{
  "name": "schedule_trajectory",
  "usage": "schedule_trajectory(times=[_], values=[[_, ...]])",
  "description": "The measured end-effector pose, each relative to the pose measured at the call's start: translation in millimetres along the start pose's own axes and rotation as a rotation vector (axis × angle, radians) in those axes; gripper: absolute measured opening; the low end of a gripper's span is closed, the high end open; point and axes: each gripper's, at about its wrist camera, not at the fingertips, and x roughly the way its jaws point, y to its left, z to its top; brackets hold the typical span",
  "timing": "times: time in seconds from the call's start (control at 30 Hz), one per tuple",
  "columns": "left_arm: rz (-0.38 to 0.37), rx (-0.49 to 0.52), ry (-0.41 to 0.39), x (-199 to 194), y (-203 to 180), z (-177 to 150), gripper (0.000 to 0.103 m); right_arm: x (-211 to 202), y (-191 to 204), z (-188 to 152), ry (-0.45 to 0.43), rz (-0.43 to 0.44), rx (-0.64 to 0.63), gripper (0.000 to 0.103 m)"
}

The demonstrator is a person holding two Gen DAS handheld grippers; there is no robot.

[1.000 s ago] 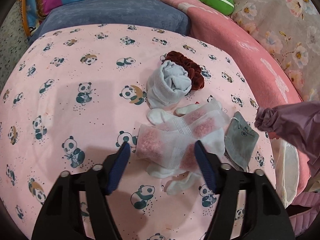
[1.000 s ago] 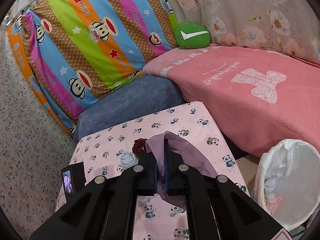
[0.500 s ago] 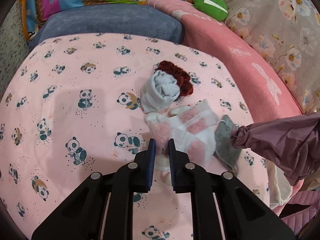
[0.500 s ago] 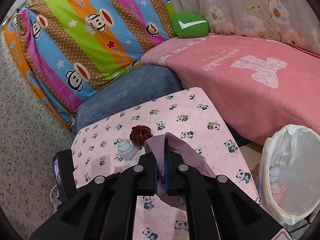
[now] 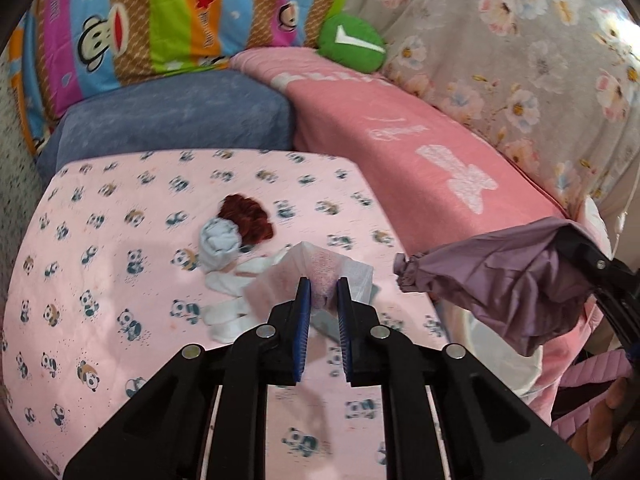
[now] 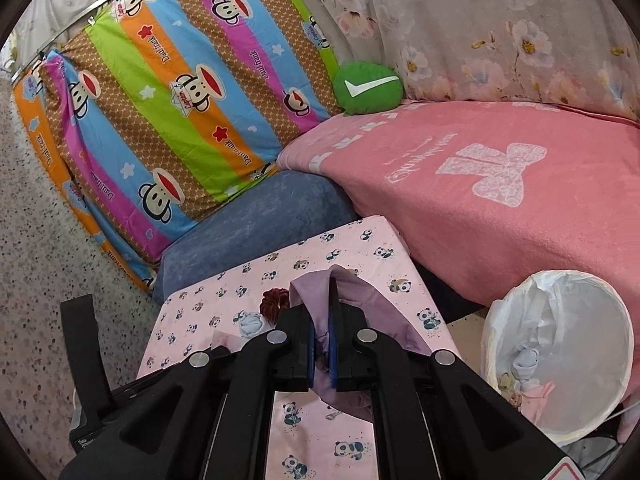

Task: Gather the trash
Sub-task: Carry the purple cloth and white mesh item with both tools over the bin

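My left gripper (image 5: pixel 321 289) is shut on a white and pink sock (image 5: pixel 320 266) and lifts it off the panda-print cloth (image 5: pixel 120 280). Below it lie a white sock (image 5: pixel 228 312), a rolled pale blue sock (image 5: pixel 219 240) and a dark red scrunchie (image 5: pixel 248 216). My right gripper (image 6: pixel 323 312) is shut on a mauve cloth sleeve (image 6: pixel 376 300), which also hangs at the right in the left wrist view (image 5: pixel 500 276). A bin with a white liner (image 6: pixel 560 352) stands on the floor at the right and holds some items.
A pink blanket covers the bed (image 6: pixel 500 168) to the right. A blue cushion (image 6: pixel 256 216) and a striped monkey-print pillow (image 6: pixel 180 92) are behind the cloth. A green pillow (image 6: pixel 368 88) lies at the back. A grey sock (image 5: pixel 326 326) lies under my left fingers.
My left gripper has closed on the white and pink sock and lifted it up from the pile. My right gripper has kept hold of the mauve sleeve and shifted a little.
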Motion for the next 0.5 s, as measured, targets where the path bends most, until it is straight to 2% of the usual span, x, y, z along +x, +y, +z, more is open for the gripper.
schedule_trajectory(times=[0.3,0.5], values=[[-0.096,0.136,-0.015,-7,-84,1,0.013,-57,-62,14,-0.092,-0.053,0.085,0.006],[-0.145,0.214,0.001,1,-134,-6,0.013,-82,-104,15,-0.110,-0.102,0.135,0.006]])
